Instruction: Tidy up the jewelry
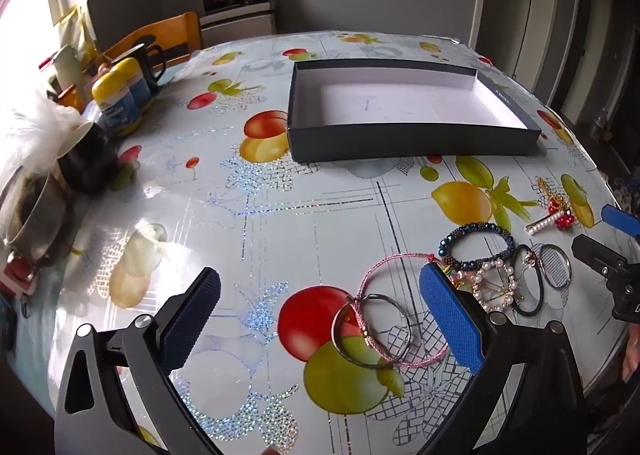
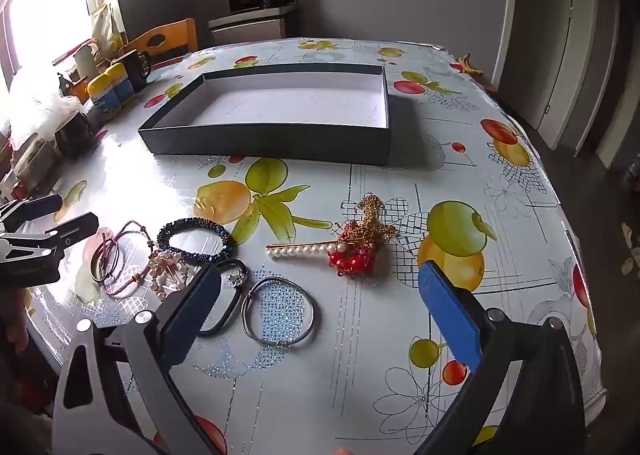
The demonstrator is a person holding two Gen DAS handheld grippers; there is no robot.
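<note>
A dark box lid with a white inside (image 1: 412,135) (image 2: 272,141) lies empty on the fruit-print tablecloth. Jewelry lies loose in front of it: a pink cord bracelet with a metal bangle (image 1: 374,329) (image 2: 110,263), a dark blue bead bracelet (image 1: 476,245) (image 2: 196,241), a pearl piece (image 1: 496,285) (image 2: 168,271), a black hair tie (image 1: 528,281) (image 2: 224,299), a silver bangle (image 1: 554,265) (image 2: 278,313), a pearl hair clip (image 1: 546,222) (image 2: 300,251) and a gold chain with red beads (image 2: 360,247). My left gripper (image 1: 320,291) is open above the pink bracelet. My right gripper (image 2: 320,287) is open above the silver bangle.
Yellow-lidded jars (image 1: 116,103), a dark mug (image 1: 150,63), a metal pot (image 1: 32,215) and a white plastic bag (image 1: 36,131) crowd the table's left side. A wooden chair (image 1: 160,35) stands behind. A banana (image 2: 468,65) lies at the far right corner.
</note>
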